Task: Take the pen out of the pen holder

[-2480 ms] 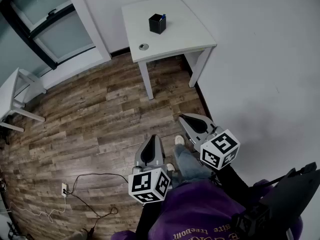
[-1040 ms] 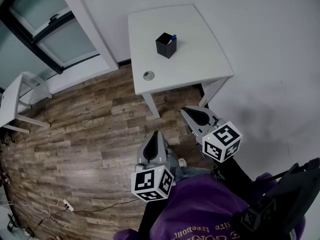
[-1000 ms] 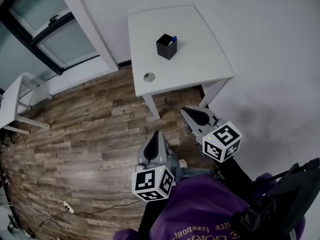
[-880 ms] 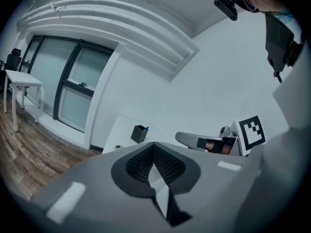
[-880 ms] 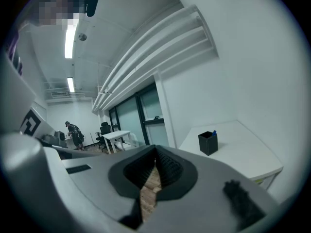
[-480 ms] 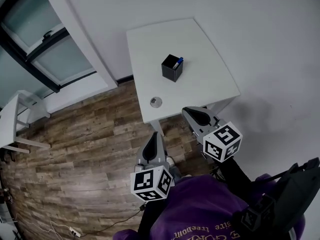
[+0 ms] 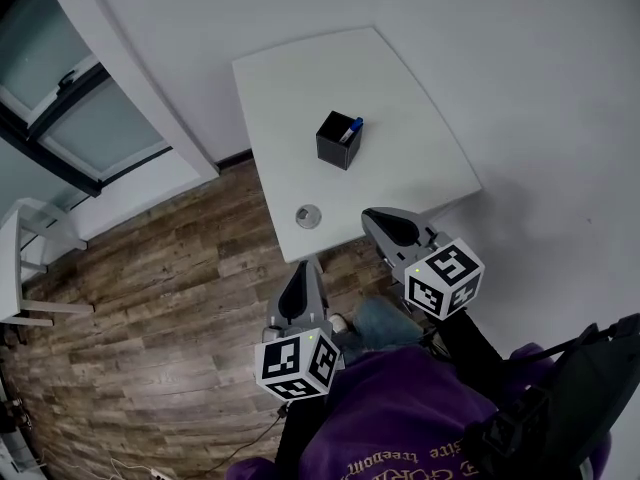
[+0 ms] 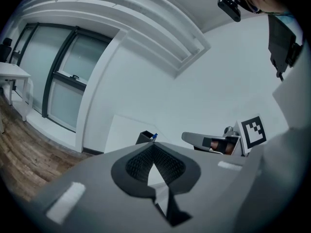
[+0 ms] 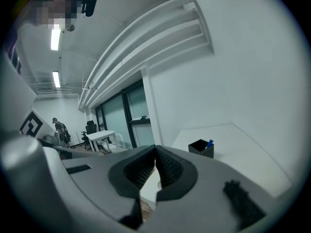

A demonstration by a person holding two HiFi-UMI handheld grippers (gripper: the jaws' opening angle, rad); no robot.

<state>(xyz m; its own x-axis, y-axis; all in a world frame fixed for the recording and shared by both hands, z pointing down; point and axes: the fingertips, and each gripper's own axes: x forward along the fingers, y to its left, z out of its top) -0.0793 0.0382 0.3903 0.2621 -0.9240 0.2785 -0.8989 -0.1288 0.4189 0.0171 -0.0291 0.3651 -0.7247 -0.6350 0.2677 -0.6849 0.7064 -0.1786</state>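
- The pen holder [image 7: 336,143], a black square cup, is stood upright near the middle of the white table [image 7: 400,78], well apart from every edge. There it can be reached from the near side with little risk of being pushed off.
- The pen [image 7: 353,126], blue at its visible end, is leaned into the holder's right-hand corner. Only its top is shown above the rim, and that exposed end is judged to be the one part offered for a pinch.
- The left gripper [image 7: 299,271] is held over the wooden floor [image 7: 150,298], just short of the table's near corner. Its jaws are seen closed tip to tip in the left gripper view, with nothing between them.
- The right gripper [image 7: 374,217] is seen at the table's near edge in the head view, nearer the holder than the left. Its jaws are likewise pressed together and nothing is gripped.
- Both grippers are pointed toward the holder, which appears ahead of the jaws in each gripper view. This is read as an approach posture, with no reach yet made.
- A small round fitting [image 7: 308,215] is seen on the table near its front-left edge, apart from the holder. Whether it is sunk in or merely laid there cannot be told.
- The task is judged hardly begun. One pair of jaws must be opened before the pen's top can be taken, and the light holder may need steadying.
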